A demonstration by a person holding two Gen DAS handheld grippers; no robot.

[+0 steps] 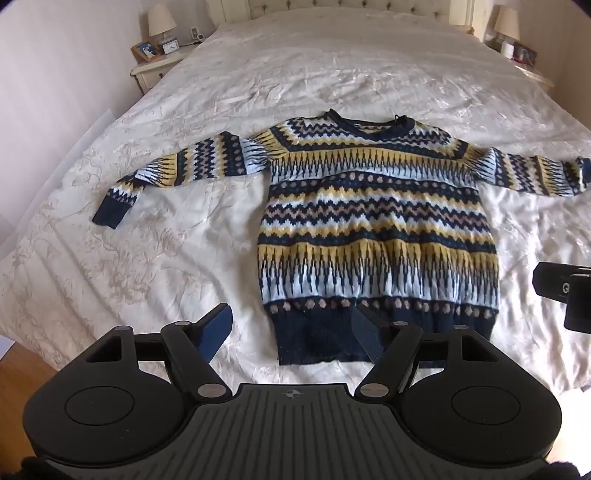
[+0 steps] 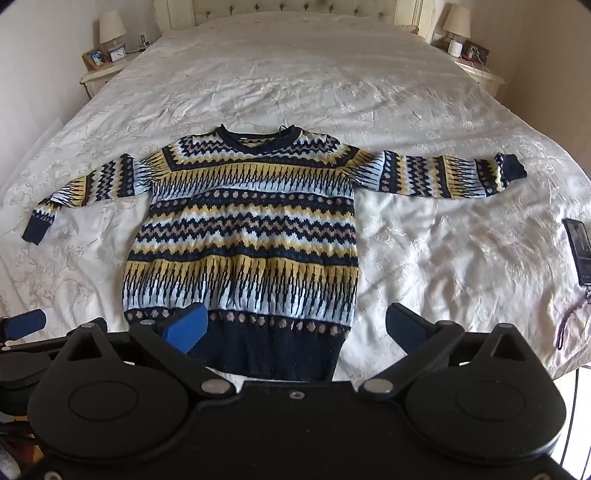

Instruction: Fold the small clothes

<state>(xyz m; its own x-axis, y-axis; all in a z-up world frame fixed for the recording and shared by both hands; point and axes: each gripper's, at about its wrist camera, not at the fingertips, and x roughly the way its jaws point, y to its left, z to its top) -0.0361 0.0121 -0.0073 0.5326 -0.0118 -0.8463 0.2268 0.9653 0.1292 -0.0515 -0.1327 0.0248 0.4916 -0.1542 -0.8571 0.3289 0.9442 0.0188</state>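
A small knitted sweater (image 1: 376,229) in navy, yellow and pale blue lies flat, front up, on the white bedspread (image 1: 177,243), sleeves spread to both sides and navy hem nearest me. My left gripper (image 1: 293,332) hovers open over the hem's left corner; nothing is pinched between its fingers. In the right wrist view the same sweater (image 2: 243,229) fills the middle. My right gripper (image 2: 295,326) stands wide open above the hem's right part, its pads clear of the knit. Each gripper shows at the edge of the other's view: the right gripper (image 1: 565,291), the left gripper (image 2: 26,325).
A dark phone (image 2: 578,254) with a purple strap lies on the bedspread (image 2: 443,240) at the right edge. Nightstands with lamps (image 1: 160,22) (image 2: 456,22) flank the tufted headboard. Wooden floor (image 1: 22,373) shows beyond the bed's near left corner.
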